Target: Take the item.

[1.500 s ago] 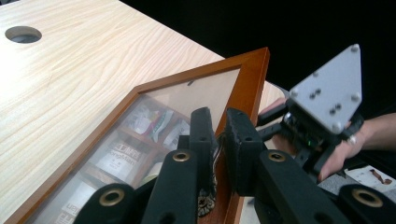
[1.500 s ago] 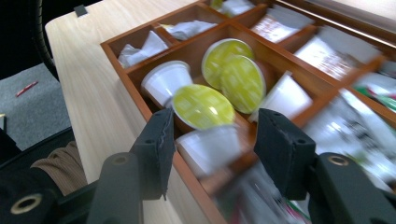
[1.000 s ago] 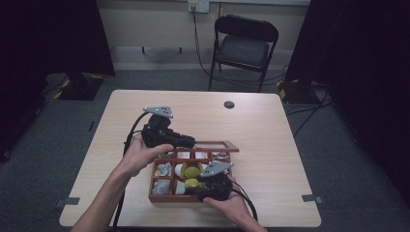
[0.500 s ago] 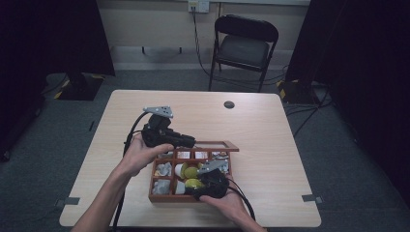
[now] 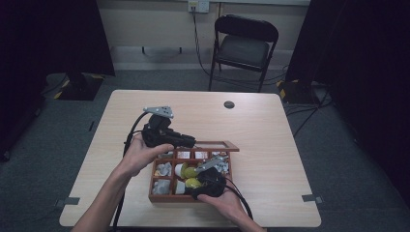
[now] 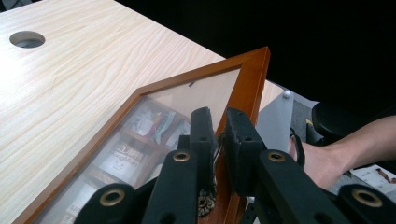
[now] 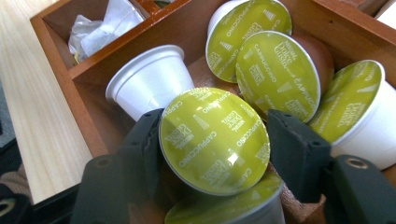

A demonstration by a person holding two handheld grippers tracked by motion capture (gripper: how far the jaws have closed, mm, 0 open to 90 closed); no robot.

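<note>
Green-foiled and marked cappuccino, the coffee capsule (image 7: 215, 140) sits between the two black pads of the right gripper (image 7: 217, 144) at the centre of the right gripper view; the jaws are spread about as wide as the lid and appear to press its rim on both sides, so I judge the capsule gripped. A second ago the high view had this gripper in nearly the same spot over the lower middle of the wooden box (image 5: 159, 197), so little has shifted beyond a small settling into the compartment, which suggests the pick is at the closing or lifting point, not yet a carry. Other capsules (image 7: 280, 70) lie crowded against it in the same compartment, with a white one (image 7: 152, 86) on its side at the upper left, so the lift could drag a neighbour. The left gripper (image 6: 219, 140), at the lower centre of its own view, has its jaws nearly closed on the edge of the glass lid (image 6: 196, 93), holding it tilted open above the box, as it did a second ago. In the high view the left hand (image 5: 142, 152) reaches in from the lower left with the wrist raised, while the right hand (image 5: 225, 203) lies low at the bottom edge of the table (image 5: 270, 145), pointing its gripper (image 5: 205, 176) up the frame into the box.
</note>
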